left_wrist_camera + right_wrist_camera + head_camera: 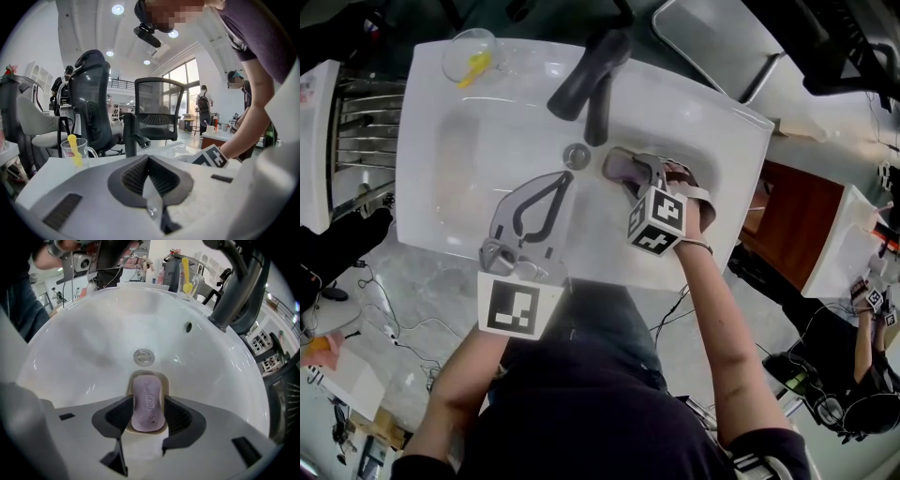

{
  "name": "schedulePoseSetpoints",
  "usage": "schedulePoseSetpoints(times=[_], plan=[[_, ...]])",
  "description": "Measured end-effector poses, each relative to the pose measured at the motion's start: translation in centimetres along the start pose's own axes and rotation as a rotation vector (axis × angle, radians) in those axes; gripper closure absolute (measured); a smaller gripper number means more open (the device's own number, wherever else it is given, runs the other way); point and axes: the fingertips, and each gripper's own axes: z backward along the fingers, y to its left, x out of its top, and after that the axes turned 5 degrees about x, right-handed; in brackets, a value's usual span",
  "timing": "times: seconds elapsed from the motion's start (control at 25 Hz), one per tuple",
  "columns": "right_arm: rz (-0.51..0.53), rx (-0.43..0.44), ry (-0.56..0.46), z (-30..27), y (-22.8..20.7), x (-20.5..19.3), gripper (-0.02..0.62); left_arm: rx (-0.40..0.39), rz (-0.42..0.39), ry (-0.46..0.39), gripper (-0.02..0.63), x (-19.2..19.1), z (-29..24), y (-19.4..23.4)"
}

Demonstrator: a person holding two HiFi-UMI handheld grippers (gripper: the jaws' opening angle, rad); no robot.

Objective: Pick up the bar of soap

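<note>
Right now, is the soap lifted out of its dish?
No: the soap lies flat in its dish in the sink, between the open jaws of the right gripper.

Sink (473,173) left side free; faucet (592,80) overhangs drain (576,156) beyond right tool (626,169); cup (471,53) at far-left corner.

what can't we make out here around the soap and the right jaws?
- Right gripper view: the right gripper stands open round the soap bar, but its pads hide the dish sides, so touch is unclear.
- Head view: the gripper's body covers most of the soap.
- Left gripper view: the left gripper body blocks the basin; no soap shows.
</note>
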Motion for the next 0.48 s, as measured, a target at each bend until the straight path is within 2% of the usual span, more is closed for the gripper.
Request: schedulePoseSetpoints(times=[0.48], plan=[[0.107,0.045,0.116,-1.4,0.0,-0.5,0.396,0.023,0.012,0.018,0.609,-0.6,0.2,0.4]])
